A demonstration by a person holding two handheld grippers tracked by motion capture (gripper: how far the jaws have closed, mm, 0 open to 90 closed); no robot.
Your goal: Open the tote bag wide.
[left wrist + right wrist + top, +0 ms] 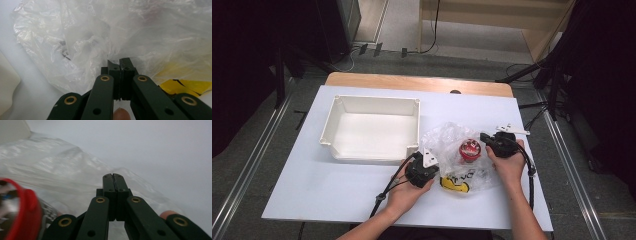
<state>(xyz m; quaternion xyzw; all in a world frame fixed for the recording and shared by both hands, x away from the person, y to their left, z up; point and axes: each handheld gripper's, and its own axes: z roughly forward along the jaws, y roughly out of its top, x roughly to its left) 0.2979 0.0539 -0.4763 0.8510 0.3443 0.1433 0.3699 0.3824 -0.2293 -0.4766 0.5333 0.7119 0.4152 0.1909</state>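
Counter (337, 195) under a white sheet, seen from above: white tray (371, 128) sits left of centre, clear plastic bag (447, 140) just right of it. Inside the bag, a red-capped item (469, 150) and a yellow piece (454, 185) at the near edge. Left tool (428, 161) sits at the bag's left edge, near the tray's front corner, held in the left hand (404, 192). Right tool (484, 137) is at the bag's right side, beside the red-capped item, held in the right hand (508, 162).

Left gripper view: left tool (120, 61) clenched, jaws pressed flat together, tips up against crumpled bag film (100, 37). Can't tell whether any film is pinched between them. Yellow piece (180, 85) lower right, under the plastic. Tray edge (7, 80) far left.

Right gripper view: right tool (113, 177) also clenched, jaws fully together, nothing visible between them. Tips over bag film (62, 170), blurred. Red-capped item (25, 217) lower left, close to the jaws, inside the bag.
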